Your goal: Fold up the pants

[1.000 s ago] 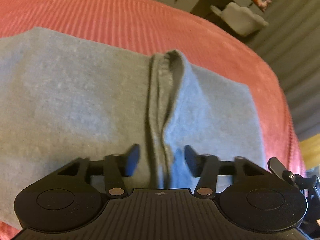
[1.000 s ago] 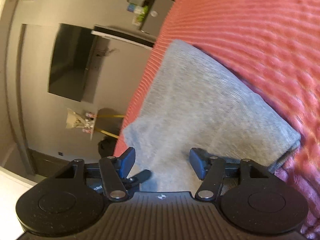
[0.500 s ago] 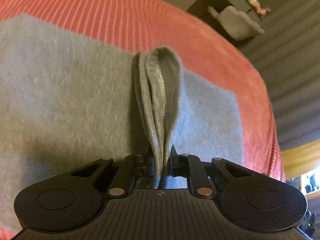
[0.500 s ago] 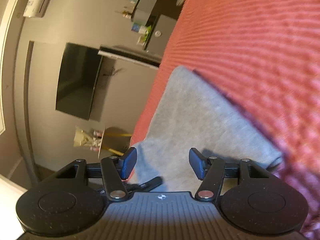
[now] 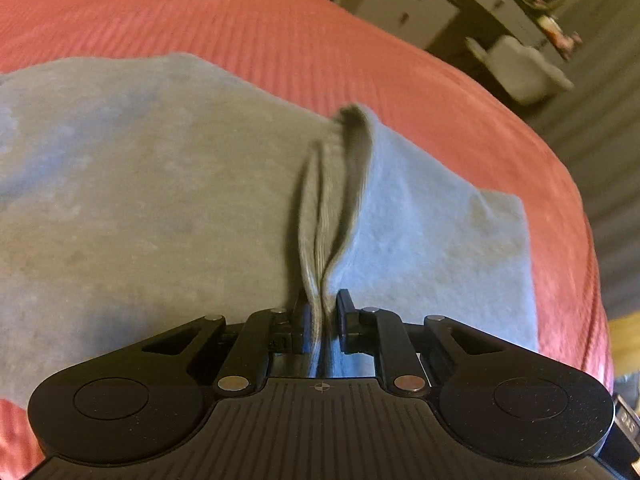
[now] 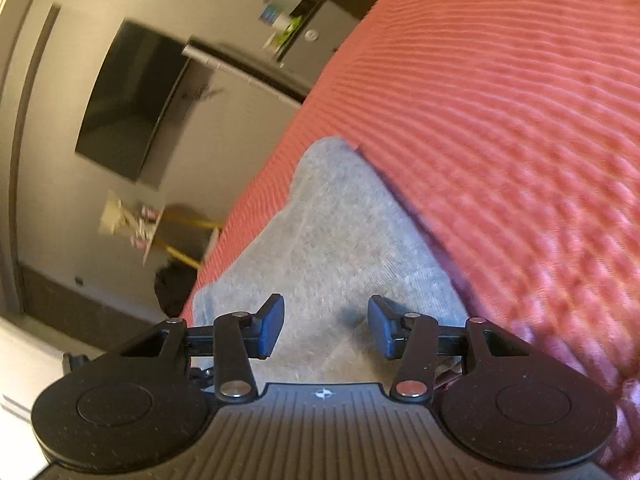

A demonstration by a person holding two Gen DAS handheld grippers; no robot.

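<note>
The grey pants [image 5: 140, 200] lie spread on a red ribbed bedspread [image 5: 280, 36]. My left gripper [image 5: 322, 316] is shut on a raised hemmed edge of the pants [image 5: 328, 208], which stands up as a narrow fold running away from the jaws. In the right wrist view a folded grey part of the pants [image 6: 332, 248] lies near the bed's edge. My right gripper [image 6: 326, 330] is open just above it, with the cloth showing between the fingers and nothing held.
The red bedspread [image 6: 500, 120] fills the right of the right wrist view. Beyond the bed's edge are a wall-mounted dark screen [image 6: 132, 100], a cabinet [image 6: 316, 20] and floor clutter. A white armchair [image 5: 524, 72] and a cabinet [image 5: 404, 12] stand past the bed.
My left gripper closed on the raised hem of the pants and has lifted it. My right gripper stayed open and shifted over the folded end of the pants.
</note>
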